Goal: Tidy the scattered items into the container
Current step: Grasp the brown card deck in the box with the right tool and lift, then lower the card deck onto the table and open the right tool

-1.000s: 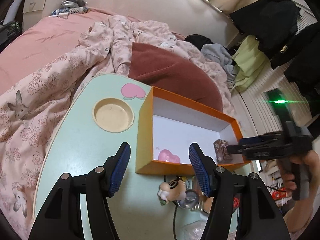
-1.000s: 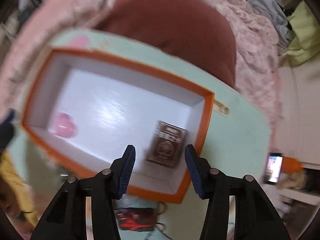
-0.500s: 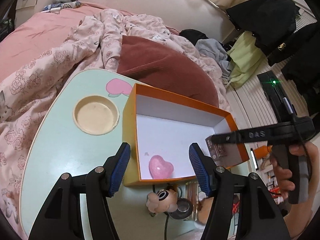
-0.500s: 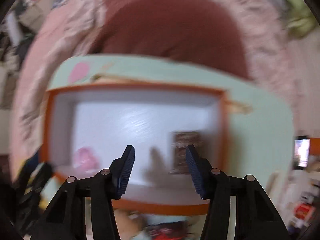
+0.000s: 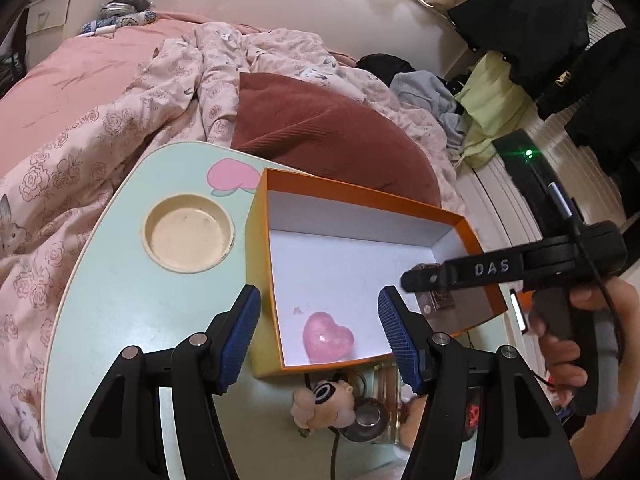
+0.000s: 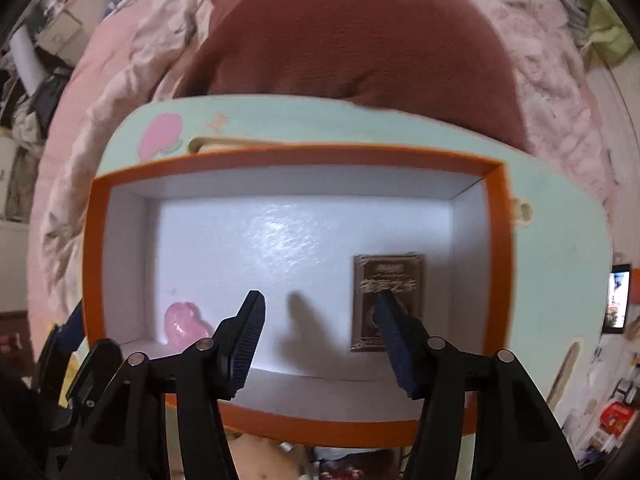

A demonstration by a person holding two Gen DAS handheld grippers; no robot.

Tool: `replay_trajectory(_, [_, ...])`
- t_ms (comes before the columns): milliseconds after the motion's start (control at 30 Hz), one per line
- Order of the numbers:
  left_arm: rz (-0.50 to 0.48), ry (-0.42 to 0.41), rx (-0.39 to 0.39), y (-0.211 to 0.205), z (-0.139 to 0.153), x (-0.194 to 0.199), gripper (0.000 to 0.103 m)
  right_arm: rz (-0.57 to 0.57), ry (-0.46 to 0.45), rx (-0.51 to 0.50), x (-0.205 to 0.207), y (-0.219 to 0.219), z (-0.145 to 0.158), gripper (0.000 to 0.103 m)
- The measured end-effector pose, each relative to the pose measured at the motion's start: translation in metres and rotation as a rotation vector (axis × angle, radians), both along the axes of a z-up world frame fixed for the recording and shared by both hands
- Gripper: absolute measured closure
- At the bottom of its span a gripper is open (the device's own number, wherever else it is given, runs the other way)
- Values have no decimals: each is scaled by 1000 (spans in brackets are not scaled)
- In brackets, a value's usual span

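An orange box with a white inside stands on the mint lap table. A pink heart lies in its near left corner. A brown card pack lies flat on the box floor at the right end. My right gripper points down into the box; its jaws are opening with nothing between them, and the right finger overlaps the pack. In the left wrist view a hand holds the right gripper above that end. My left gripper hovers open over the box's near left corner. A small plush keychain lies in front of the box.
A round cup recess and a pink sticker lie left of the box. A maroon cushion and a floral quilt border the table's far side. A metal ring and a cable lie by the near edge. A lit phone is at right.
The brown pack, framed between the right jaws a second ago, now lies to the right of them. The right view has rolled square to the box. The left gripper has drifted nearer the box.
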State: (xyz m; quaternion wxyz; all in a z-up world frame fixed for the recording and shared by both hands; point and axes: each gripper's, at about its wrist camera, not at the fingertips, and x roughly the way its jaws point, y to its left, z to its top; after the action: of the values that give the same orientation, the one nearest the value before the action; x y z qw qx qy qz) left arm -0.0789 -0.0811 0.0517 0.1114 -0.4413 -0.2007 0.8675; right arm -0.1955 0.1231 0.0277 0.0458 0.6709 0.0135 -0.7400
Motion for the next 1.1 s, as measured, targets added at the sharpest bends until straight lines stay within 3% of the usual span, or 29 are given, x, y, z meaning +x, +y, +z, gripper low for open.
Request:
replay_trajectory(100, [-3,-2,10,-1,-1,0,42,-13,45,127,-2,7,-1,46])
replay_trajectory(267, [-12,-7,12,0,-1,-1,42,12,-4,277,-6,2,-25,48])
replay_trajectory(333, [-14,-6,14,1,-1,-1,42,6,-44,200,-7,1,-26,53])
replay_trajectory(367, [-14,-6,12,1,0,-1,42,21,-62,150,-6,0,-27,63])
replay_trajectory(433, [-14,-10,0,3,-1,-1,41,40,-69,72,-3,-3,-28,64])
replay_trajectory(567, [-15,-11,-10,4,1,0,41,20,2,43,-1,-2,-26,64])
replay_trajectory(633, [-16,-12,-12,5,2,1,41,-5,40,-27,-1,1,-20,64])
replay_trajectory(800, [-15,-21,-25,5,1,1,41,-35,216,-168,20,10,25,64])
replay_trajectory(1000, [-10,-30,-16,5,2,-8,41,66,312,-231,85,14,71,64])
replay_trajectory(1100, [-8,-33,-32,9,2,-15,41,130,293,-225,117,19,71,64])
